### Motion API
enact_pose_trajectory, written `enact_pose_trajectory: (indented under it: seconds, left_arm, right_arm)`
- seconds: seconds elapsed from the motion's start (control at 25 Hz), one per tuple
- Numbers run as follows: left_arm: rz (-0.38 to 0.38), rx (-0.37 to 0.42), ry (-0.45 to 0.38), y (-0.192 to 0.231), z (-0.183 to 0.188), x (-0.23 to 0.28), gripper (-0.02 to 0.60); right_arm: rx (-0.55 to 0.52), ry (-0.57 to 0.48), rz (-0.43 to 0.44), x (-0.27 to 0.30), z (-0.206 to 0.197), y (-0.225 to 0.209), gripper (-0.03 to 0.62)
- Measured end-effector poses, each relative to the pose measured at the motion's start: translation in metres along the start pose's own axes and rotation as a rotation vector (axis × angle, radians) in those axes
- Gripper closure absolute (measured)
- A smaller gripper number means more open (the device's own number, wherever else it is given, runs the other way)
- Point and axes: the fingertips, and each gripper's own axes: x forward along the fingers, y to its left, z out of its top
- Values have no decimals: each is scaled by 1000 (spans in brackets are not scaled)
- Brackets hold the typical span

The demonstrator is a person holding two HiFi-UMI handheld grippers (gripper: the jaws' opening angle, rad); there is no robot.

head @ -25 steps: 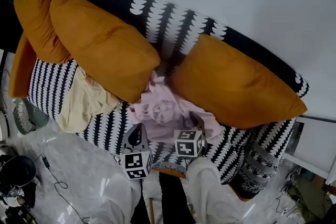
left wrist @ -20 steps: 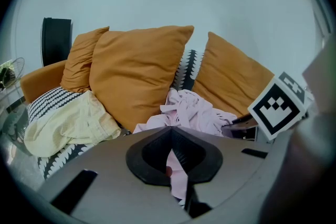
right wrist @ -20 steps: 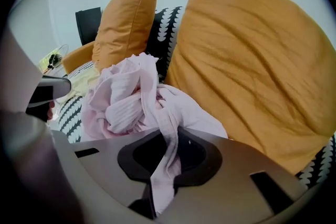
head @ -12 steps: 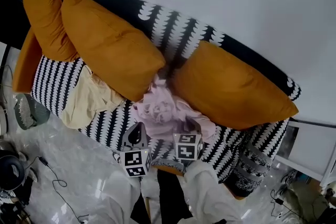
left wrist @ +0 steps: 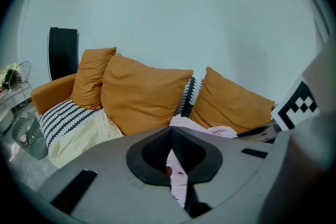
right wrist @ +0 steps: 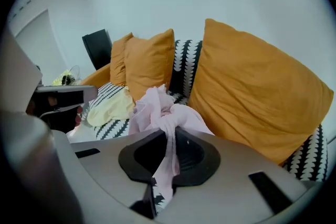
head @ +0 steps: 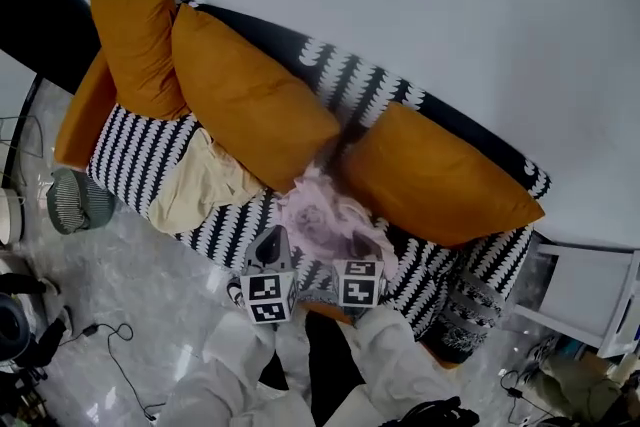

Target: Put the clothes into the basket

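Note:
A pink garment (head: 322, 218) lies bunched on the black-and-white sofa seat (head: 140, 150) between orange cushions. My left gripper (head: 271, 238) is shut on its near left edge; pink cloth (left wrist: 178, 178) shows between the closed jaws. My right gripper (head: 371, 242) has its jaws closing, with a pulled-up fold of the same garment (right wrist: 169, 136) pinched between them. A cream garment (head: 200, 187) lies on the seat to the left. The green wire basket (head: 75, 200) stands on the floor off the sofa's left end, also seen in the left gripper view (left wrist: 29, 136).
Large orange cushions (head: 255, 100) (head: 435, 177) lean on the sofa back, a smaller one (head: 135, 45) at the left arm. A cable (head: 120, 360) lies on the glossy floor. A white table (head: 585, 290) stands at the right.
Both grippers have risen from the seat, pulling the pink garment into a bunch. The right jaws have come together on the cloth. The head view has drawn back.

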Motion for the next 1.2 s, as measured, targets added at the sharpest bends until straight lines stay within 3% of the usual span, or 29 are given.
enact_pose_trajectory:
  seconds: [0.64,0.96,1.2]
  left_arm:
    - [171,-133,-116,96,57,-135,575]
    - [275,-198,-209,181,74,-206,575]
    - [352,-227,-257,271,83,-264,575]
  right_arm:
    - [-180,-143,147,-96,99,141,545]
    - [-290,-201,263,-107,154,268,545]
    - [-351,-219,337,-107,178,380,545]
